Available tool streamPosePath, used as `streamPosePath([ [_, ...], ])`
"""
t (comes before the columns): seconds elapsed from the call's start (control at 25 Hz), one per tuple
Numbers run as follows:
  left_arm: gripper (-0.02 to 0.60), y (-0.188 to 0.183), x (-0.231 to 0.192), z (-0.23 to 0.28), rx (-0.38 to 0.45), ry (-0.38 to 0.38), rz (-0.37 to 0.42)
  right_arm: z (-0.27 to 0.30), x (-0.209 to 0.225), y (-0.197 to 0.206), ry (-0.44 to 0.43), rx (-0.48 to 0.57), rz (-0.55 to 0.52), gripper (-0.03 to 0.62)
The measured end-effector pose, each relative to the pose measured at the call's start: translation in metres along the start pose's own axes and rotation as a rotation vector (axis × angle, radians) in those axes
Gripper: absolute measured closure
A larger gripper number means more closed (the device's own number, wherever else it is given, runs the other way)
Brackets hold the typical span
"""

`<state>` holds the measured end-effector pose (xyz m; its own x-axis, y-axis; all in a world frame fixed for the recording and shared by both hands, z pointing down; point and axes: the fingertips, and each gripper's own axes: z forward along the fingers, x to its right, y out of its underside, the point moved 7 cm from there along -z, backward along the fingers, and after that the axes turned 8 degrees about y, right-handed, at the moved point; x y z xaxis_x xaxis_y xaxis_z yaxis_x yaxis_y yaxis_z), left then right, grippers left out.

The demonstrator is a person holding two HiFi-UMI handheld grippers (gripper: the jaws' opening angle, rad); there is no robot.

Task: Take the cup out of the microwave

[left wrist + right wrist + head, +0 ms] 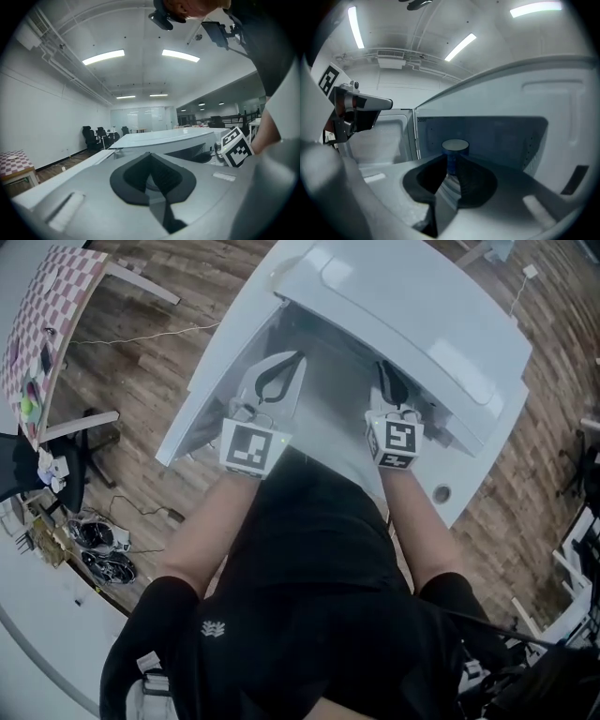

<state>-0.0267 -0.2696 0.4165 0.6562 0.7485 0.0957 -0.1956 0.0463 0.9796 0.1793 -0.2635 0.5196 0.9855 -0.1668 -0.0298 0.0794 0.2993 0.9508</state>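
The white microwave (412, 315) stands with its door (211, 390) swung open to the left. In the right gripper view a blue cup (454, 146) with a pale top stands upright inside the cavity (506, 140), straight ahead of my right gripper (451, 163). That gripper's fingertips are a narrow slit apart and nothing is held between them. My left gripper (284, 364) is beside it at the door opening, with its tips together and empty. In the left gripper view the left gripper (150, 155) looks over the microwave's top (159, 137), and the cup is hidden there.
The microwave sits on a white table (469, 488) with a round hole (441, 493). A checkered table (52, 306) stands at the far left on the wooden floor (141, 362). Chairs and clutter (94, 540) lie at the lower left. The person's torso fills the bottom.
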Motion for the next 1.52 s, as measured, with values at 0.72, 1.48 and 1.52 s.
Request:
streamPosePath([
  [0.72, 0.580, 0.064, -0.022, 0.025, 0.008, 0.042, -0.025, 0.077, -0.009, 0.021, -0.057, 0.034, 0.010, 0.225],
  [1.48, 0.580, 0.085, -0.018, 0.017, -0.033, 0.066, -0.037, 0.117, -0.011, 0.024, -0.015, 0.035, -0.007, 0.163],
  [1.52, 0.580, 0.085, -0.018, 0.017, -0.033, 0.069, -0.035, 0.118, -0.011, 0.024, -0.007, 0.034, -0.013, 0.163],
])
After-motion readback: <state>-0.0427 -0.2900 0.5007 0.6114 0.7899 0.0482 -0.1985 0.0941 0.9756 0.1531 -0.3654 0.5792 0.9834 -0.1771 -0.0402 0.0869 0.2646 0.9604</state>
